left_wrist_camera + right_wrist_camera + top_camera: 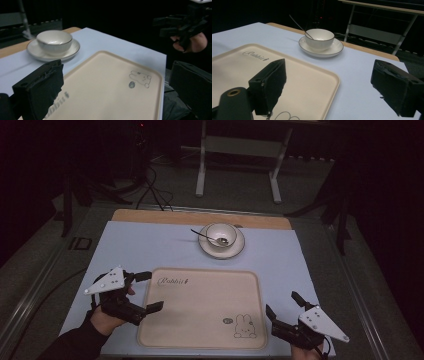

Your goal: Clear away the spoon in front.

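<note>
dark room; blue mat [150, 245] on table [150, 214].

**Dim lab or recording room, staged tabletop**

Room is looking like a lab or studio setup, not a home. Darkness is surrounding one lit wooden table [200, 215] that is wearing a pale blue sheet [150, 245]. Grey carpet floor [240, 185] is running behind it, with black cables [152, 190] trailing across. A white metal-legged bench frame [240, 150] is standing at the back. A small red indicator light [142, 125] is glowing in the dark. Props are sitting sparse and deliberate: a beige rabbit-print tray [200, 305], a white bowl on a saucer [222, 240].
</note>
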Motion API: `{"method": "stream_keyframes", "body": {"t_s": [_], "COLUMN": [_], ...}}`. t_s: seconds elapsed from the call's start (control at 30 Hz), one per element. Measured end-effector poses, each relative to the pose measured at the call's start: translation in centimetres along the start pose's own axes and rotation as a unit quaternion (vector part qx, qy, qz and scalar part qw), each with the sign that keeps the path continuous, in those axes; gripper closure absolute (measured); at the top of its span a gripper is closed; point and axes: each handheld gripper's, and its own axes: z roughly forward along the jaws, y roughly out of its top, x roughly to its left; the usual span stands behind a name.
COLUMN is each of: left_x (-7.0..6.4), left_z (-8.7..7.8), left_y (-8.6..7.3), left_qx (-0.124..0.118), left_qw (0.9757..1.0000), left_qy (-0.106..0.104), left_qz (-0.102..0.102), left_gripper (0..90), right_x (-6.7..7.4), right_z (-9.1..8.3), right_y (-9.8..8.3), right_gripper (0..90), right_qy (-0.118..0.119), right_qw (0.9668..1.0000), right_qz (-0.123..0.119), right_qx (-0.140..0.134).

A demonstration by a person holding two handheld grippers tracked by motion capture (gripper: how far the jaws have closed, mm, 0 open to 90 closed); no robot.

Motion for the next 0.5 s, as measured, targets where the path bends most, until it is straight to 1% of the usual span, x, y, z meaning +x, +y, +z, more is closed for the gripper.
{"method": "stream_keyframes", "body": {"t_s": [0.1,0.13,0.17,0.2,0.23,0.27,0.37,0.4,0.5], "left_x": [-0.1,-0.1,-0.1,0.0,0.2,0.2,0.7,1.1,1.7], "left_z": [0.9,1.2,1.2,1.5,2.0,2.0,3.1,3.8,4.9], "left_y": [1.1,1.4,1.4,1.9,2.4,2.4,3.5,4.2,5.2], "left_qx": [0.007,0.007,0.007,0.005,0.003,0.003,0.003,0.004,0.003], "left_qw": [0.9999,0.9999,0.9999,0.9999,0.9998,0.9998,0.9998,0.9998,0.9998], "left_qy": [-0.008,-0.011,-0.011,-0.014,-0.012,-0.012,-0.011,-0.012,-0.008], "left_qz": [0.01,0.01,0.01,0.009,0.012,0.012,0.017,0.019,0.019], "left_gripper": [0.0,0.0,0.0,0.1,0.2,0.2,0.2,0.3,0.6], "right_x": [-0.1,-0.1,-0.1,-0.1,-0.1,-0.1,0.0,0.0,0.0], "right_z": [0.0,0.0,0.0,0.0,0.0,0.0,0.0,0.0,0.0], "right_y": [0.0,0.0,0.0,0.0,0.0,0.0,0.0,0.0,0.0], "right_gripper": [13.0,13.0,13.0,13.0,13.0,13.0,13.0,13.0,13.0], "right_qy": [0.001,0.002,0.002,0.002,0.002,0.002,0.003,0.004,0.004], "right_qw": [1.0,1.0,1.0,1.0,1.0,1.0,1.0,1.0,1.0], "right_qz": [0.001,0.002,0.002,0.002,0.002,0.002,0.001,-0.001,0.0], "right_qx": [-0.001,-0.002,-0.002,-0.002,-0.002,-0.002,-0.002,-0.002,-0.003]}}
